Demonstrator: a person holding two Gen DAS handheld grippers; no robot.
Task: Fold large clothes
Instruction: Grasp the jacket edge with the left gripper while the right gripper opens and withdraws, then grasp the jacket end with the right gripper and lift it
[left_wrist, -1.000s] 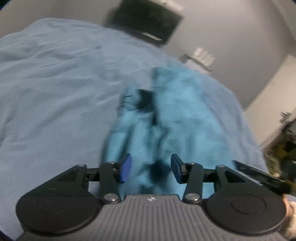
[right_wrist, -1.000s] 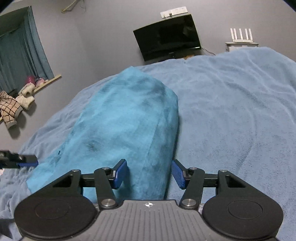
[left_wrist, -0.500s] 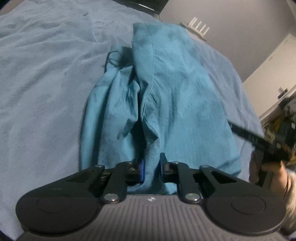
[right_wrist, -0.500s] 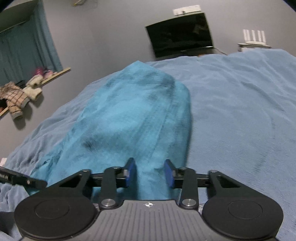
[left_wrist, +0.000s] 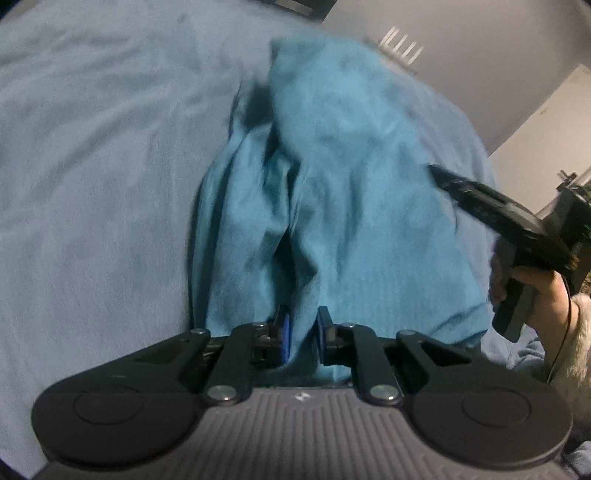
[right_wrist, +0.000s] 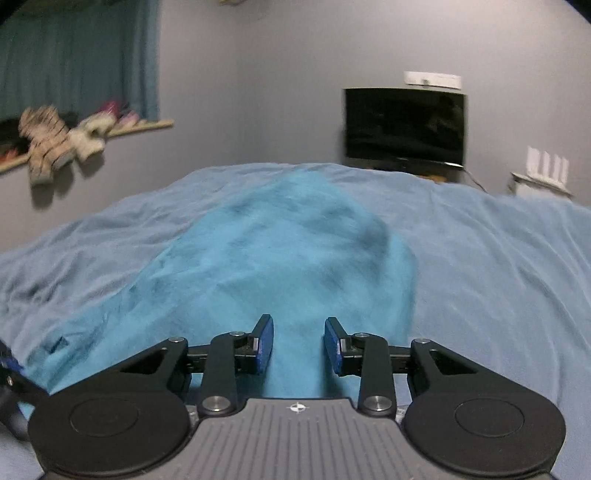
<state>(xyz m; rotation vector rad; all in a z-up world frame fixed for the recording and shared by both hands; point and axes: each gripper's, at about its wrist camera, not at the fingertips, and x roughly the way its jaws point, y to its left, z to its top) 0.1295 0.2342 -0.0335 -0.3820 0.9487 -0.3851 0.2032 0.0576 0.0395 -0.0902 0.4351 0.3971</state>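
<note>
Both grippers have lifted slightly: left gripper (left_wrist: 303, 338) clenched on the teal garment (left_wrist: 332, 177), right gripper (right_wrist: 299, 343) grasping its hem (right_wrist: 295, 354); garment runs lengthwise away across the blanket (right_wrist: 498, 258). No readable writing.

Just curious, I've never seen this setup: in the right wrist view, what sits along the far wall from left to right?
Teal curtain → plush toys on a shelf → dark TV screen → white router.

The garment (right_wrist: 280, 258) lies on the bed (right_wrist: 498, 266); behind the bed stands the TV (right_wrist: 404, 127), with a router (right_wrist: 546, 166) to its right.
</note>
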